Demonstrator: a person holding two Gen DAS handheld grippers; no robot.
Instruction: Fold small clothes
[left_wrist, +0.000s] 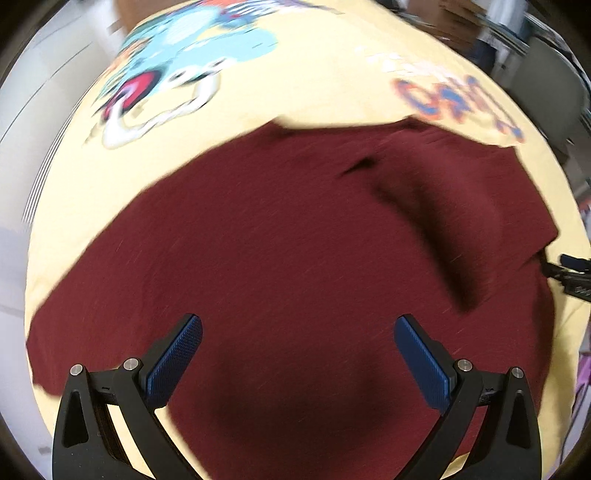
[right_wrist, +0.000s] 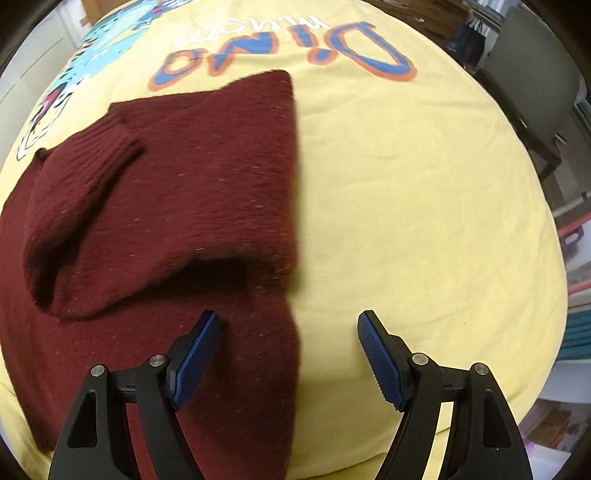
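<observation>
A dark red sweater (right_wrist: 166, 206) lies spread on a yellow cloth (right_wrist: 406, 221) printed with a cartoon dinosaur (left_wrist: 177, 74) and the word "DINO", which covers the desk. In the right wrist view one sleeve (right_wrist: 81, 206) is folded across the body, and the sweater's right edge runs straight from far to near.

The left gripper (left_wrist: 297, 354) hangs above the middle of the sweater, jaws wide apart and holding nothing. The right gripper (right_wrist: 288, 347) is likewise spread and empty, straddling the sweater's right edge: one finger over the knit, the other over bare cloth.

The main risk, as I judge it, is pinching the yellow cloth together with the sweater, which would drag the covering. The thick knit may also slip from a shallow grip, and the folded sleeve could slide loose if the body is lifted unevenly.
</observation>
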